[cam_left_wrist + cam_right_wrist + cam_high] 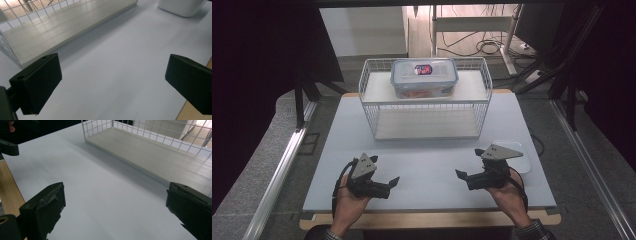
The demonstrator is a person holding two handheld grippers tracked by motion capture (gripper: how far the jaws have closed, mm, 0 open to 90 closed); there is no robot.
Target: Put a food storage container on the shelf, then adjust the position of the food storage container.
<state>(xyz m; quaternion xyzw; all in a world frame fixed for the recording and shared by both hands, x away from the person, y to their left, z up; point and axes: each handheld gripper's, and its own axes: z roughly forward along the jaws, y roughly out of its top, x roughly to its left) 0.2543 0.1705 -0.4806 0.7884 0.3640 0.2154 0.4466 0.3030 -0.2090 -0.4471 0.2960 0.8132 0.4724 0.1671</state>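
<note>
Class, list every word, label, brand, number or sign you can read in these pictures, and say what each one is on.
Red and blue label on the lid of the clear container atop the wire rack: too small and blurred to read.
No other text or signs are legible anywhere.

Open white tabletop (427,160) ahead; white wire shelf rack (427,102) blocking at 12 o'clock, white rounded tray (518,152) at 2.

Grey carpeted floor (272,145) around a pale table (427,170), dark curtains (267,50) at both sides, cables (484,47) coiled beyond, metal rails (277,175) flanking
</note>
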